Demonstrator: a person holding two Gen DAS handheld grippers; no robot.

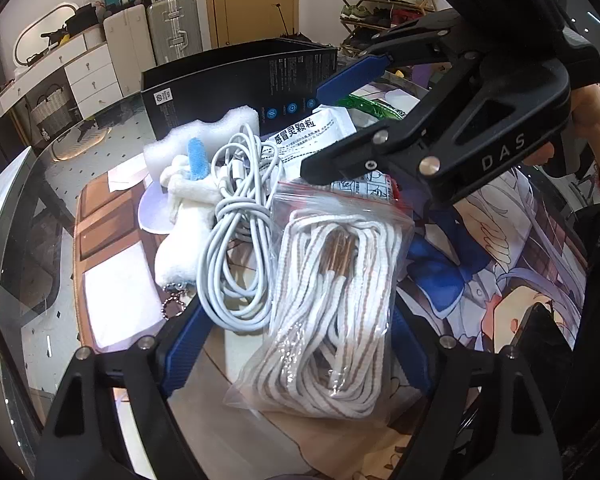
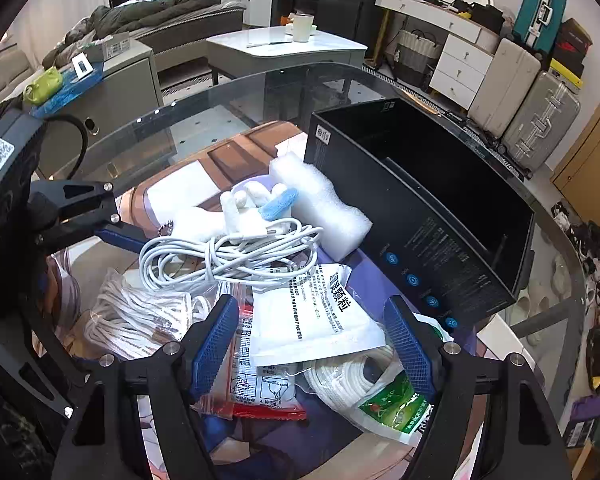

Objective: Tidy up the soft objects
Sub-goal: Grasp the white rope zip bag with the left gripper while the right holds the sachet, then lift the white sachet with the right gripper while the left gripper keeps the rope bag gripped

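Between the spread blue pads of the right gripper (image 2: 312,344) lies the white printed medicine sachet (image 2: 312,320), flat on a red-edged printed packet (image 2: 260,392) and partly over a bag of white cord with a green label (image 2: 380,392); neither pad is seen to press on it, so nothing is held there. The left gripper (image 1: 296,344) is likewise wide open, its pads set to either side of the clear zip bag of white-and-tan striped laces (image 1: 336,312), gripping nothing. Just beyond lie the coiled white charging cable (image 1: 236,216), a white plush toy with a blue patch (image 1: 188,184) and a white foam block (image 1: 204,128). Farther ahead stands the open black cardboard box (image 2: 440,216), the likely destination.

Several slips are possible. If the right pads close now, the packet beneath could be lifted with the sachet, since the layers overlap. The slick bag could slide from the left pads or drag a loop of cable along. The two tools are close together and could collide.

The lower edges of both bags are cut off by the gripper bodies. What lies under the pile cannot be made out, and most of the box floor is dark.
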